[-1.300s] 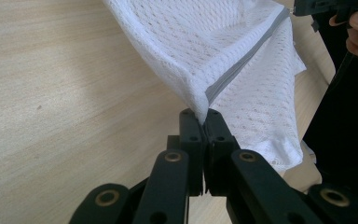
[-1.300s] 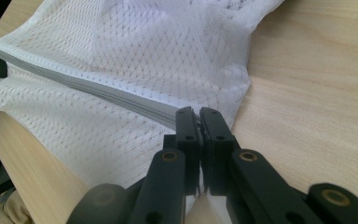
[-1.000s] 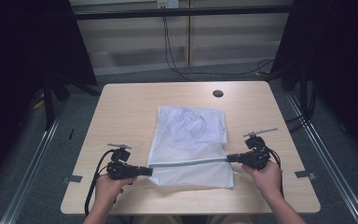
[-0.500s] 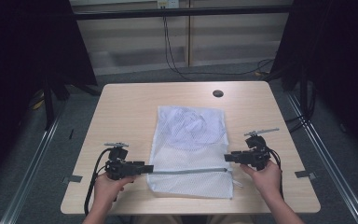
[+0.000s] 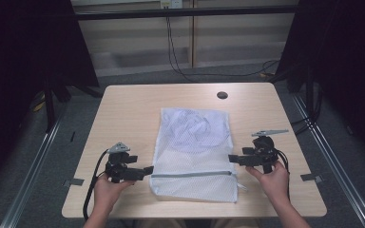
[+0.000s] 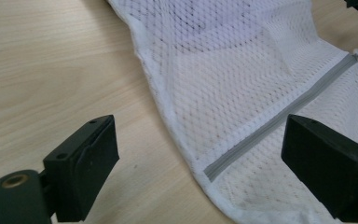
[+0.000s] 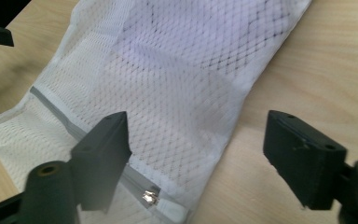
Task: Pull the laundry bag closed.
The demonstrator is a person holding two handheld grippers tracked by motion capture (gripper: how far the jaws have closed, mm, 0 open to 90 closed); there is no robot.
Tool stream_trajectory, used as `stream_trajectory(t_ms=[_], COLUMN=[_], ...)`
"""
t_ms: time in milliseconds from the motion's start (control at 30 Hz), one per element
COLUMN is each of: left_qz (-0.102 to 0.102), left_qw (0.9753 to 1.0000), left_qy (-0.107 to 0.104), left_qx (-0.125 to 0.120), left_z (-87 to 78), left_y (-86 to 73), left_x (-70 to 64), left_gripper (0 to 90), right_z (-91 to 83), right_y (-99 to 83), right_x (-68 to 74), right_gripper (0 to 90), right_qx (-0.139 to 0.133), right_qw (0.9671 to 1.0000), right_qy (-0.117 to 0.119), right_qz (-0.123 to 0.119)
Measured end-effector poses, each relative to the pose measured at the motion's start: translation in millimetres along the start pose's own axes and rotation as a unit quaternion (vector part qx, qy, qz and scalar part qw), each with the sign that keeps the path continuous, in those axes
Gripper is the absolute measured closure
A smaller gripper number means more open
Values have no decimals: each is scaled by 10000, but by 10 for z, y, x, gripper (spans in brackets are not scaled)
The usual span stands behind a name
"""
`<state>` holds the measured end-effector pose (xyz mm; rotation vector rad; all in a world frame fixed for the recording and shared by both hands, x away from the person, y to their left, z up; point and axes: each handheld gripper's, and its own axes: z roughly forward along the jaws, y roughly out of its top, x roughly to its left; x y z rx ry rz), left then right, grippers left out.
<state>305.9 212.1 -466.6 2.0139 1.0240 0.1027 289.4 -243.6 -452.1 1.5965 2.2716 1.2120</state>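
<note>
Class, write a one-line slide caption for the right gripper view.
Open right tool poised over the zipper pull end of a white mesh laundry bag on a wooden table.

The contents of the mesh bag (image 5: 193, 142) show as a blurred shape behind the netting, possibly folded fabric. The left gripper view crops the zipper (image 6: 279, 122) at its far end; both forearms leave the high view's bottom edge.

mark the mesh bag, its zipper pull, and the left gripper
mesh bag (image 5: 192, 142), high view, middle of the mesh.
zipper pull (image 7: 149, 197), right gripper view, metal tab.
left gripper (image 5: 148, 169), high view, jaw tips.
</note>
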Motion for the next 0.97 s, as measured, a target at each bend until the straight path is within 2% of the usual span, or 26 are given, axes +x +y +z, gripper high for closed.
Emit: stream_trajectory(t_ms=[133, 267, 367, 533, 667, 800, 967], left_qz=[12, 6, 133, 109, 52, 31, 12], left_qw=[9999, 9996, 9989, 9981, 9969, 9963, 9958], left_qy=[129, 296, 436, 581, 740, 801, 848], left_qx=[-40, -17, 118, 188, 272, 305, 349], left_z=[-24, -31, -42, -75, -106, -126, -118], left_y=[3, 1, 0, -4, -17, -26, -25], left_x=[30, 59, 82, 139, 202, 266, 293], left_gripper=[71, 56, 52, 44, 44, 43, 42], right_z=[-25, -49, -72, -89, -104, -116, -122], right_y=[-2, -4, -4, -12, -21, -31, -53], right_x=[-3, -32, -59, -101, -130, -137, -169], right_gripper=[156, 128, 117, 108, 103, 103, 105], right_qx=[5, -71, -87, -95, -149, -112, -49], right_qw=[9998, 9997, 9996, 9992, 9984, 9975, 9975], right_qy=[-148, -193, -236, -344, -464, -574, -592], right_qz=[-152, -166, -136, -161, -302, -386, -376])
